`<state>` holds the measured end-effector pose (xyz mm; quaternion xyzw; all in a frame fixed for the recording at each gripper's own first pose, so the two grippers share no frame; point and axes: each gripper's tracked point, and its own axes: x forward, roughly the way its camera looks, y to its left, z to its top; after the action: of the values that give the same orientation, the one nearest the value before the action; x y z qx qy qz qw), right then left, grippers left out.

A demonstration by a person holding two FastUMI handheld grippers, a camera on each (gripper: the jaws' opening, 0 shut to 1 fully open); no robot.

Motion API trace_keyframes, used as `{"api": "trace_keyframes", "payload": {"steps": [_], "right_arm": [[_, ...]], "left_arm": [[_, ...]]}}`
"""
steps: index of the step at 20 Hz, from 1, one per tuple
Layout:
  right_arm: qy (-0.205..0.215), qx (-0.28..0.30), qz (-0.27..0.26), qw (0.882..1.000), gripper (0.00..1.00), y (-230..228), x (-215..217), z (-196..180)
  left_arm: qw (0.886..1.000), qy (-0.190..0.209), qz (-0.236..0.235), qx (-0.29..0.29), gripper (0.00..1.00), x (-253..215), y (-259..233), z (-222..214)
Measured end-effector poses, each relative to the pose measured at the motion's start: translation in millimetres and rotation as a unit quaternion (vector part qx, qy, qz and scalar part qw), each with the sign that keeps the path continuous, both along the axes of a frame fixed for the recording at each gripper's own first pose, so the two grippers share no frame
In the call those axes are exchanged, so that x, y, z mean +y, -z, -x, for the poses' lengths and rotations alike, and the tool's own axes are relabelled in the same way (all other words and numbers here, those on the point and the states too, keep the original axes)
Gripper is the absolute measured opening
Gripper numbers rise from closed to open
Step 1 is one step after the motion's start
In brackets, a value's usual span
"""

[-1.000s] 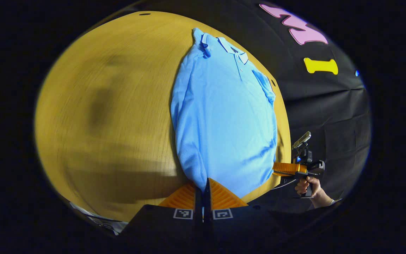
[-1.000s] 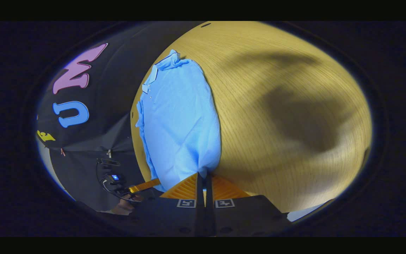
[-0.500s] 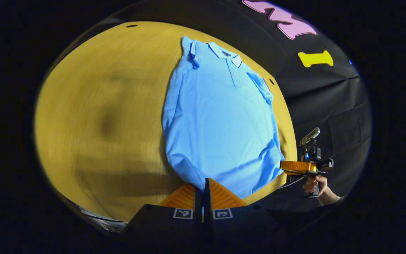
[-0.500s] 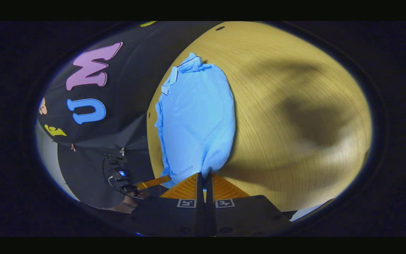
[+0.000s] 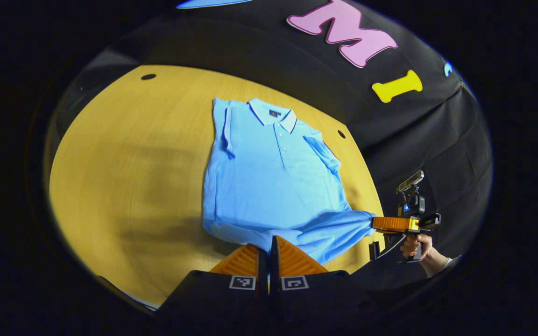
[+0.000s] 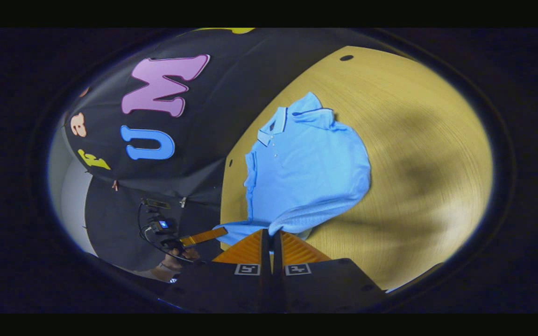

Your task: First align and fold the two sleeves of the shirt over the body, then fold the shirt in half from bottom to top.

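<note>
Blue polo shirt (image 5: 273, 186) flat on the yellow desk (image 5: 124, 177), collar (image 5: 272, 117) at the end farthest from both sets of jaws, sleeves already folded in over the body. Bottom hem lifted off the desk and stretched between the two grippers. Left gripper (image 5: 268, 249) closed tight on one hem corner, cloth pinched right at the tips, no gap between the jaws. Right gripper (image 6: 271, 245) likewise clamped shut on the other hem corner, cloth bunched just ahead of it. Seen from the left gripper view, the right gripper off to the side with a hand (image 5: 418, 247) on its grip, hem pulled taut toward it.

Probably the start of the bottom-to-top fold. Risks from here:
- Uneven travel of the two grippers: hem skewed, fold line crooked, hem short of the collar on one side.
- Thin pinch at the very tips: corner likely to slip out under tension.
- Too much pull toward the jaws: whole shirt dragged along the desk, folded sleeves worked loose.
- Slack in the middle of the hem: sag and creases under the fold.
</note>
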<state>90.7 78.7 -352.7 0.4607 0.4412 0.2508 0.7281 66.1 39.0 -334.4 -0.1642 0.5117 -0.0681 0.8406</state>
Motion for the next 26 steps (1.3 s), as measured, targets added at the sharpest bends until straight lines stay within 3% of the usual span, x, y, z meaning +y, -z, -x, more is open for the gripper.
{"api": "trace_keyframes", "payload": {"steps": [5,6,7,10,11,17,22,23,26], "right_arm": [[0.010,-0.040,0.001,0.999,0.04,-22,-2,-51],[0.012,-0.050,0.010,0.999,0.00,-23,-3,-62],[0.012,-0.059,0.017,0.998,0.04,-26,-5,-76],[0.018,-0.087,0.026,0.996,0.05,-42,-11,-116],[0.022,-0.095,0.027,0.995,0.00,-46,-11,-134],[0.080,-0.127,0.028,0.988,0.04,-49,-19,-259],[0.091,-0.141,0.072,0.983,0.04,-8,-16,-353],[0.093,-0.134,0.078,0.983,0.00,5,-14,-368],[0.093,-0.108,0.119,0.983,0.04,52,-13,-384]], "left_arm": [[0.998,0.003,-0.029,-0.060,0.06,-1,-25,-60],[0.997,0.001,-0.031,-0.068,0.06,-1,-29,-73],[0.997,-0.001,-0.032,-0.077,0.06,-1,-33,-87],[0.993,0.000,-0.050,-0.107,0.06,4,-47,-133],[0.992,-0.003,-0.056,-0.116,0.06,7,-51,-149],[0.982,-0.056,-0.102,-0.146,0.06,52,-34,-256],[0.976,-0.072,-0.152,-0.137,0.05,80,12,-328],[0.976,-0.076,-0.156,-0.131,0.05,84,21,-338],[0.978,-0.074,-0.172,-0.097,0.06,90,62,-357]]}}
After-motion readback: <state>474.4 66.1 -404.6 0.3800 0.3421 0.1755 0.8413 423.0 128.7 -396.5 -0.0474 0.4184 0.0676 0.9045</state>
